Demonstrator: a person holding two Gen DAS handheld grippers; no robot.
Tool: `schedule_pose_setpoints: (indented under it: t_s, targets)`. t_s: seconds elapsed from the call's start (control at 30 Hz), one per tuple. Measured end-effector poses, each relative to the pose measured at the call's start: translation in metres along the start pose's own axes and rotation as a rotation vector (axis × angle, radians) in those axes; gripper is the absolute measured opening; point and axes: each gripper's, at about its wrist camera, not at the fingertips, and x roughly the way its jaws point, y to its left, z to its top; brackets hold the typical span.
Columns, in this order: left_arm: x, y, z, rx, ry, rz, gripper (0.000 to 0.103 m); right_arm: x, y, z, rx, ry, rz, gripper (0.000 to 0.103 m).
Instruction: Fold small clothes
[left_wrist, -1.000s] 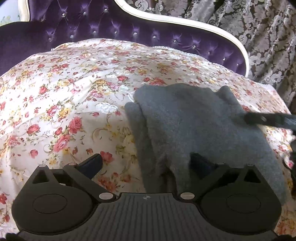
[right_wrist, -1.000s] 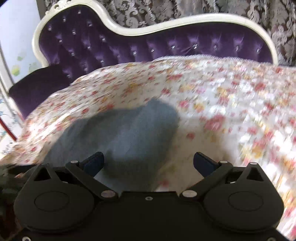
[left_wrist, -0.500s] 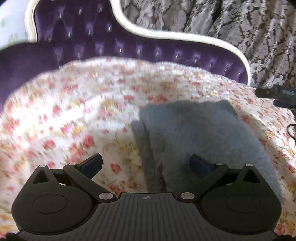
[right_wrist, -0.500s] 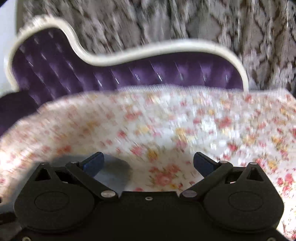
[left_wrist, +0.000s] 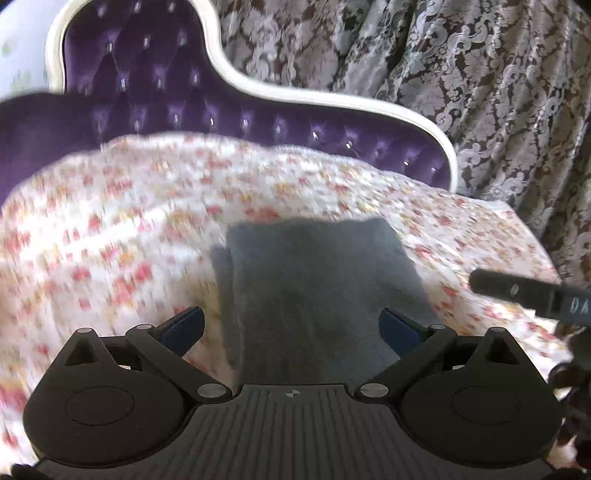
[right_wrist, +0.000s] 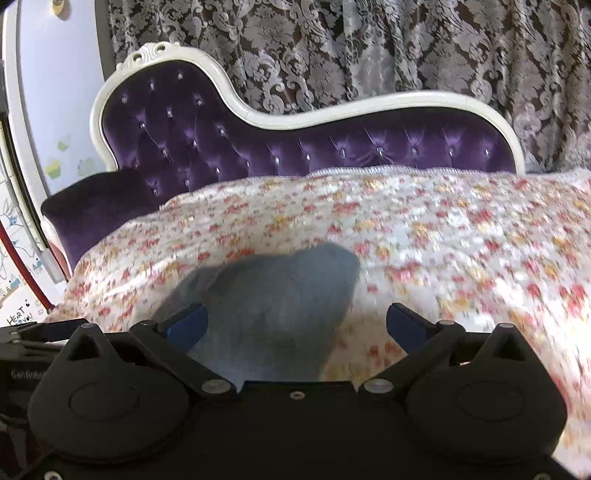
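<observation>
Behind, a purple sofa (right_wrist: 295, 151) holds the floral cover (right_wrist: 461, 251) and grey garment (left_wrist: 314, 280); both jaws apart.

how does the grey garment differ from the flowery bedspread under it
The grey garment is plain, one dull colour; the flowery bedspread is pale with red and yellow blooms. The garment is a compact folded block with a layered left edge; the bedspread lies spread across the whole seat, far larger. Both are soft cloth, and neither is gripped.
</observation>
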Motion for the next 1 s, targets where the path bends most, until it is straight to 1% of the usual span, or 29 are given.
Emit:
schedule_pose_setpoints:
  t_s: [0.03, 0.1, 0.17, 0.23, 0.27, 0.33, 0.37, 0.4, 0.5, 0.57, 0.7, 0.73, 0.8, 0.9, 1.0]
  targets:
    - [-0.004, -0.001, -0.002, -0.009, 0.001, 0.006, 0.102, -0.004, -0.001, -0.003, 0.014, 0.012, 0.008, 0.102]
    - [-0.010, -0.008, -0.003, 0.013, 0.014, 0.080, 0.102, -0.007, -0.002, -0.009, 0.042, 0.046, 0.033, 0.102]
    - [-0.016, -0.016, -0.004, 0.057, 0.002, 0.150, 0.102, -0.015, 0.000, -0.015, 0.059, 0.060, 0.046, 0.102]
    - [-0.023, -0.022, -0.006, 0.080, -0.016, 0.199, 0.102, -0.023, 0.007, -0.021, 0.057, 0.059, 0.054, 0.102]
    - [-0.026, -0.024, -0.007, 0.080, -0.020, 0.213, 0.102, -0.027, 0.009, -0.023, 0.056, 0.056, 0.061, 0.102]
    - [-0.033, -0.026, -0.007, 0.076, -0.025, 0.212, 0.102, -0.035, 0.013, -0.025, 0.056, 0.049, 0.067, 0.102]
    - [-0.037, -0.026, -0.007, 0.070, -0.028, 0.212, 0.102, -0.039, 0.017, -0.026, 0.050, 0.045, 0.058, 0.102]
    - [-0.039, -0.027, -0.007, 0.062, -0.025, 0.229, 0.102, -0.043, 0.020, -0.028, 0.041, 0.040, 0.044, 0.102]
    - [-0.040, -0.028, -0.006, 0.052, 0.027, 0.307, 0.102, -0.051, 0.028, -0.031, 0.021, 0.039, -0.014, 0.102]
    - [-0.039, -0.028, -0.007, 0.058, 0.060, 0.317, 0.102, -0.055, 0.032, -0.034, 0.011, 0.043, -0.041, 0.102]
    - [-0.047, -0.023, -0.014, 0.024, 0.055, 0.271, 0.102, -0.062, 0.038, -0.039, 0.013, 0.058, -0.030, 0.102]
    - [-0.050, -0.022, -0.016, 0.020, 0.050, 0.271, 0.102, -0.062, 0.039, -0.040, 0.018, 0.065, -0.031, 0.102]
    - [-0.052, -0.024, -0.018, 0.035, 0.041, 0.294, 0.102, -0.064, 0.041, -0.041, 0.020, 0.073, -0.028, 0.102]
    - [-0.053, -0.029, -0.019, 0.079, 0.030, 0.350, 0.102, -0.067, 0.044, -0.044, 0.016, 0.069, -0.023, 0.102]
    - [-0.054, -0.030, -0.020, 0.087, 0.032, 0.358, 0.102, -0.068, 0.045, -0.045, 0.016, 0.067, -0.024, 0.102]
